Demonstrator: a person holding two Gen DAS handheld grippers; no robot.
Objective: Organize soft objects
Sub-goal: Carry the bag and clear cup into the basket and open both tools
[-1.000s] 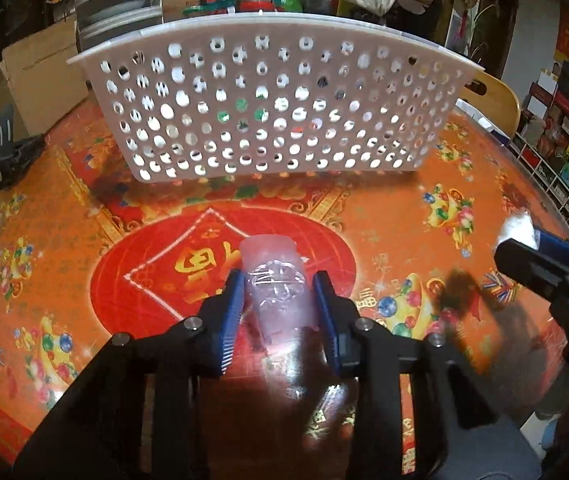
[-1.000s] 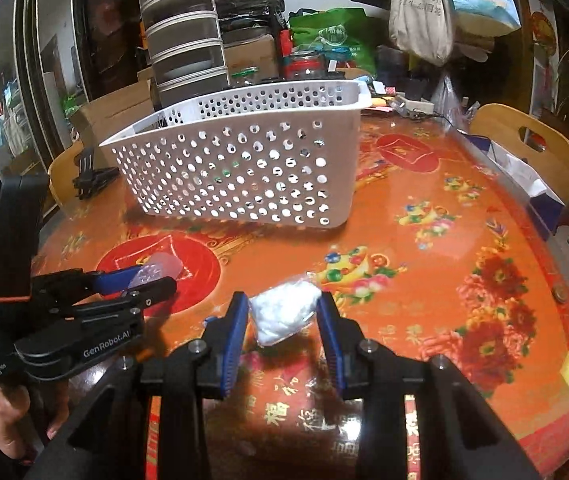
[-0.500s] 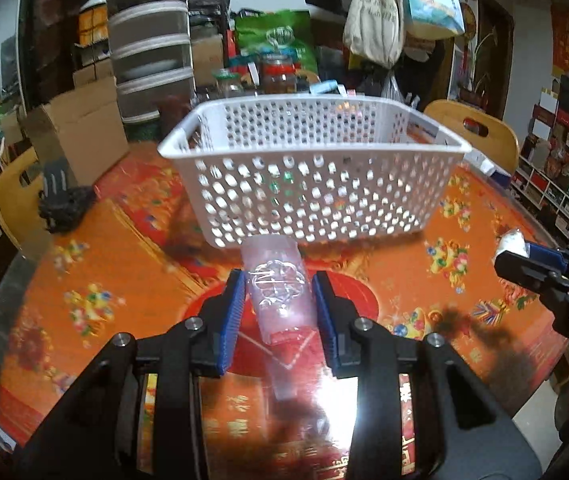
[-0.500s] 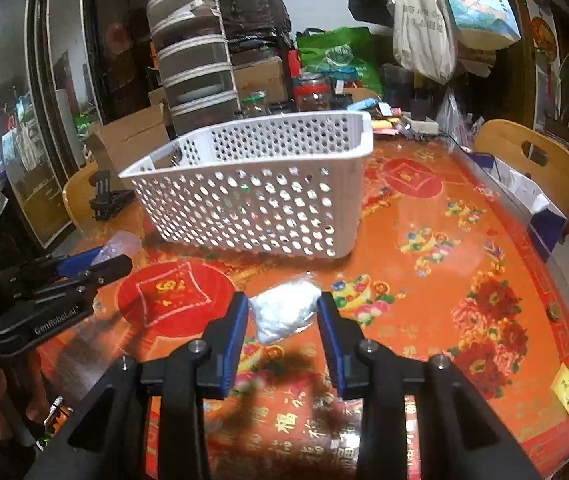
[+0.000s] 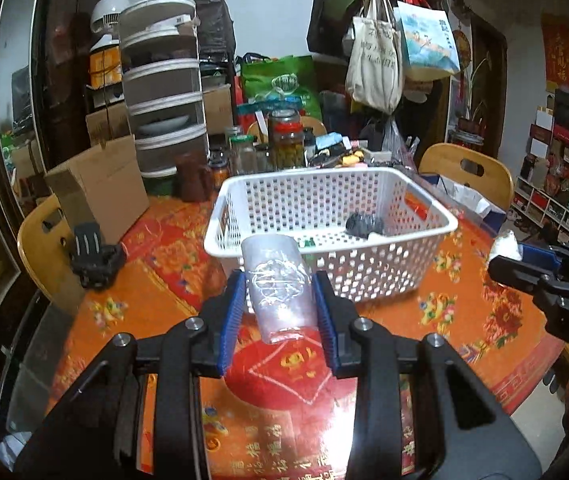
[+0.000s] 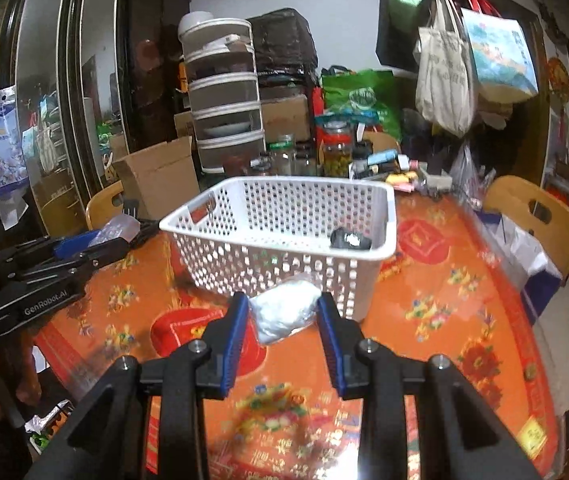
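Note:
My left gripper (image 5: pixel 278 308) is shut on a clear soft plastic pouch (image 5: pixel 278 284) and holds it high above the table, just short of the white perforated basket (image 5: pixel 324 256). My right gripper (image 6: pixel 282 316) is shut on a white crumpled soft packet (image 6: pixel 284 312), also lifted in front of the basket (image 6: pixel 284 264). A dark grey soft lump (image 5: pixel 364 224) lies inside the basket at its right end; it also shows in the right wrist view (image 6: pixel 350 239). Each gripper shows in the other's view: the right (image 5: pixel 524 264), the left (image 6: pixel 96 244).
The round table (image 5: pixel 484 320) has an orange-red patterned cover. A black clamp (image 5: pixel 92 256) lies at its left edge. Jars (image 5: pixel 284 140), a cardboard box (image 5: pixel 100 184) and stacked containers (image 5: pixel 164 92) crowd the far side. Wooden chairs (image 6: pixel 532 216) stand around the table.
Both grippers have risen with their loads, from near the tabletop to above the basket rim. The basket's inside and the grey lump have come into view.

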